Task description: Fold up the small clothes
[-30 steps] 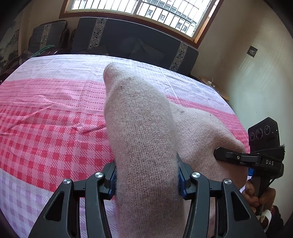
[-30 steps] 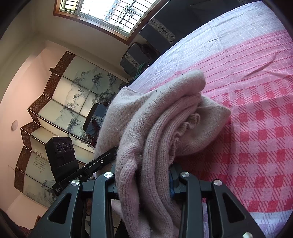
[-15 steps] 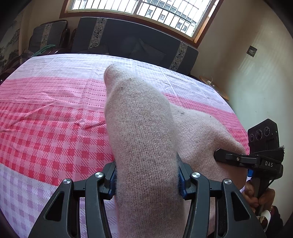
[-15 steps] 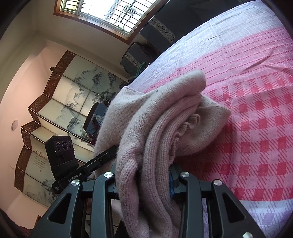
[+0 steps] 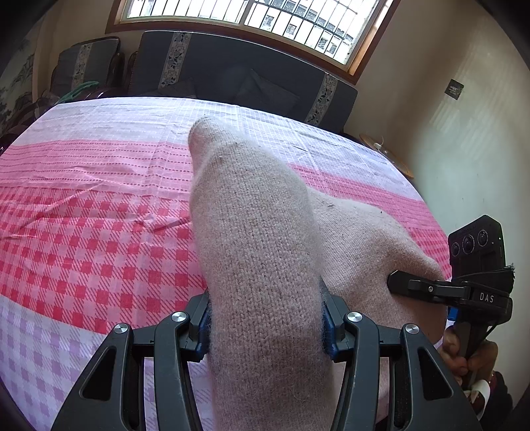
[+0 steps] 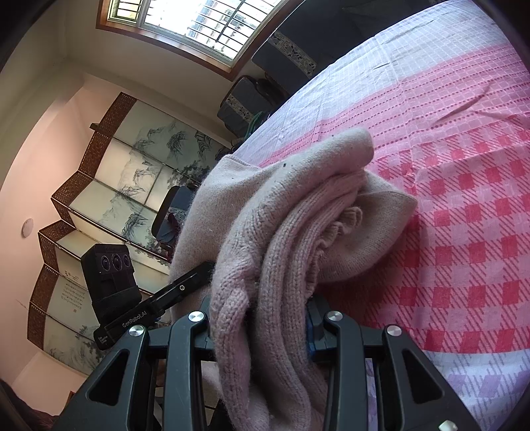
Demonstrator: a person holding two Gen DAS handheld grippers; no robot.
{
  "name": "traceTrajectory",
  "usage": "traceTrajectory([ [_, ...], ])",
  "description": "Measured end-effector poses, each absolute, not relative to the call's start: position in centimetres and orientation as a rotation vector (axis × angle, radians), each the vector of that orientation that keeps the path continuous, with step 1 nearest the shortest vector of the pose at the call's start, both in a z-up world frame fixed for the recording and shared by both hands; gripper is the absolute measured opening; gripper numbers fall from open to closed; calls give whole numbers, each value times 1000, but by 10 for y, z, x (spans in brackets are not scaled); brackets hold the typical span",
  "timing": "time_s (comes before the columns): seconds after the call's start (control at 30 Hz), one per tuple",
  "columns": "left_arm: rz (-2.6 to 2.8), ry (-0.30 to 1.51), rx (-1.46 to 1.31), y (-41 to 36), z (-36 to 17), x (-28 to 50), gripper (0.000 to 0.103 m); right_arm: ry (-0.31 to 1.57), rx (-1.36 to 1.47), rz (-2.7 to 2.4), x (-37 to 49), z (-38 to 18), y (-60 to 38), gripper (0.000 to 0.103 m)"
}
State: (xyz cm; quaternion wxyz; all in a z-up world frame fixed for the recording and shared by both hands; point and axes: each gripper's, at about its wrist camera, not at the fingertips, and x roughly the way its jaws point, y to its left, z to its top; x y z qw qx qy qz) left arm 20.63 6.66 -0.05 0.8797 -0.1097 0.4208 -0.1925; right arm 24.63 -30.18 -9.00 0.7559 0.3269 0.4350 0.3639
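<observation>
Left wrist view: the left gripper (image 5: 265, 326) is clenching a thick fold of a pale pink knitted garment (image 5: 255, 232); its jaws are pressing into the wool on both sides, blue pads partly buried in the nap. The garment is rising from the jaws and reaching forward, its rounded far end standing over the pink checked cloth (image 5: 86, 238) that is covering the surface beneath; whether that surface is a bed or a table cannot be told. To the right, the garment is spreading toward the right gripper (image 5: 400, 281), whose black finger is lying against the wool. A person's hand (image 5: 463, 351) is gripping that tool's handle at the frame's lower right. A dark sofa (image 5: 238, 79) is standing beyond the cloth, under a barred window (image 5: 258, 16).

Right wrist view: the right gripper (image 6: 260, 326) is grasping a bunched roll of the same garment (image 6: 298, 212), several ribbed layers passing between its jaws. The bundle's far part is resting on the checked cloth (image 6: 463, 205), one corner pointing right. The left gripper (image 6: 198, 278) is showing at the left, its finger touching the garment's edge. A folding painted screen (image 6: 132, 185) is standing behind.
</observation>
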Motion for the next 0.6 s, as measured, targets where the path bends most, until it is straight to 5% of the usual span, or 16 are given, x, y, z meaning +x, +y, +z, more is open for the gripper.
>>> traceTrajectory([
  [0.6, -400, 880, -219, 70, -6, 199, 52, 954, 701, 790, 243, -89, -301, 32],
])
